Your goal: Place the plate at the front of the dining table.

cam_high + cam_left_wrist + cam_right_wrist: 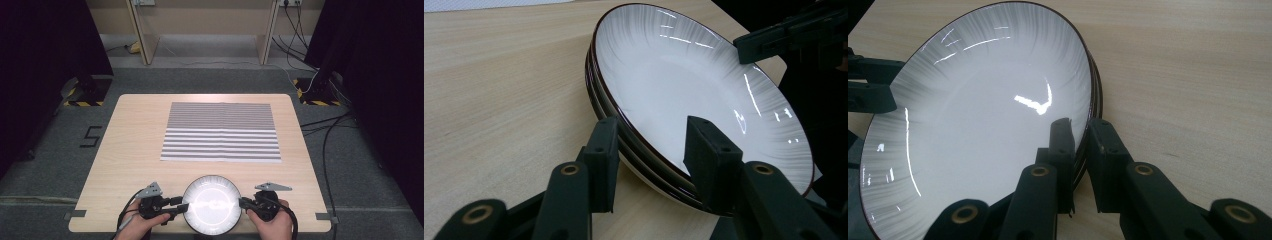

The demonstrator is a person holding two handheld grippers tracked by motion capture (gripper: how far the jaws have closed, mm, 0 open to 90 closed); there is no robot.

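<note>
1. White glazed ceramic with a thin dark brown rim: that is the round plate [211, 204] I am working on. It sits on top of a small stack of like plates at the near edge of the pale wooden table [130, 140].
2. In the high view my left tool [176, 204] meets the stack at its left edge and my right tool [244, 202] at its right edge, so the plates lie between the two.
3. In the left gripper view the left tool [658, 162] straddles the rim: one jaw stands outside the stack and the other over the white inner face. The pads are not yet pressing, so I read this tool as open around the rim, with a gap on each side.
4. In the right gripper view the right tool [1082, 150] has its jaws drawn tight on the rim, one pad on the inner face and one against the outer edge of the stack. I take it as gripping the plate rim; how many plates it pinches I cannot tell.
5. The plate [978, 120] looks level on its stack in the high view.
6. Farther up the table lies a rectangular grey-and-white striped cloth mat [221, 131], flat and well apart from the plates.
7. My hands hold the tools from the near side; the left hand [142, 225] and the right hand [272, 225] sit at the bottom of the high view.
</note>
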